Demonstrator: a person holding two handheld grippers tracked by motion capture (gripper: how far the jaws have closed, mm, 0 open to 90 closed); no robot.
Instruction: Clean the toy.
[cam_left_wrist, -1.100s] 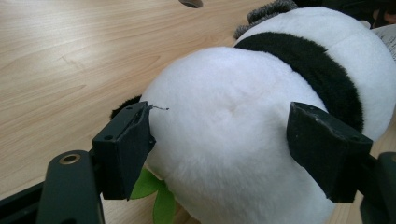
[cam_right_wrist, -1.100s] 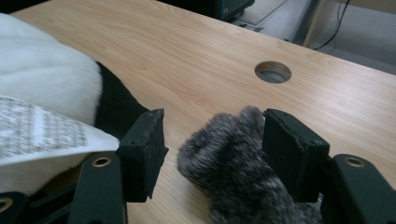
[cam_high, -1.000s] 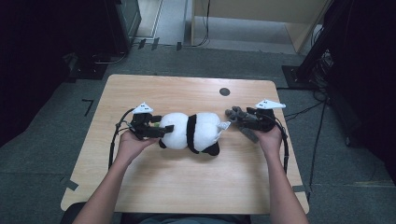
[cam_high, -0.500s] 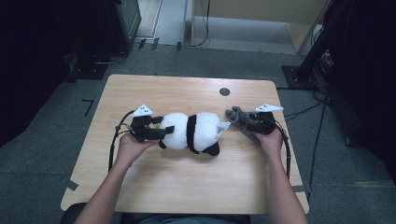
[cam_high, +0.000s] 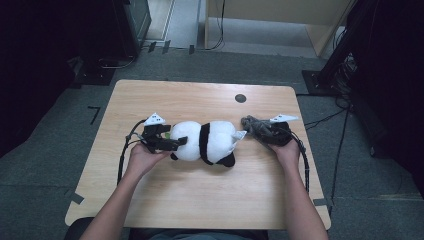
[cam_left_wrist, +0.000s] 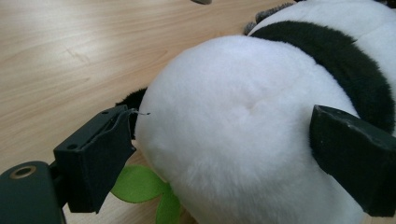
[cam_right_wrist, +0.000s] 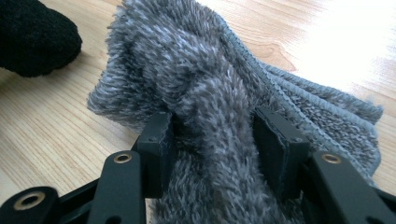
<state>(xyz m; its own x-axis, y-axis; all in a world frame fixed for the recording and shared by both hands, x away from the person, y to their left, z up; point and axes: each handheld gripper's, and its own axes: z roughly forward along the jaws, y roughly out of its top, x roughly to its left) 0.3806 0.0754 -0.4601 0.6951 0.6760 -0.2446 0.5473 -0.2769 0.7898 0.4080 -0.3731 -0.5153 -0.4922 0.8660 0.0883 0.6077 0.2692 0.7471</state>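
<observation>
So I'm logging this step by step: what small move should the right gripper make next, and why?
Probably lift the grey cloth toward the plush panda. The right gripper has been closing and pinches a fold of it, while the left gripper straddles the panda's white end on the table.

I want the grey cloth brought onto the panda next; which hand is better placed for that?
Right. The right gripper is already pinching the grey cloth beside the panda; the left gripper straddles the panda's far end, jaws wide.
</observation>
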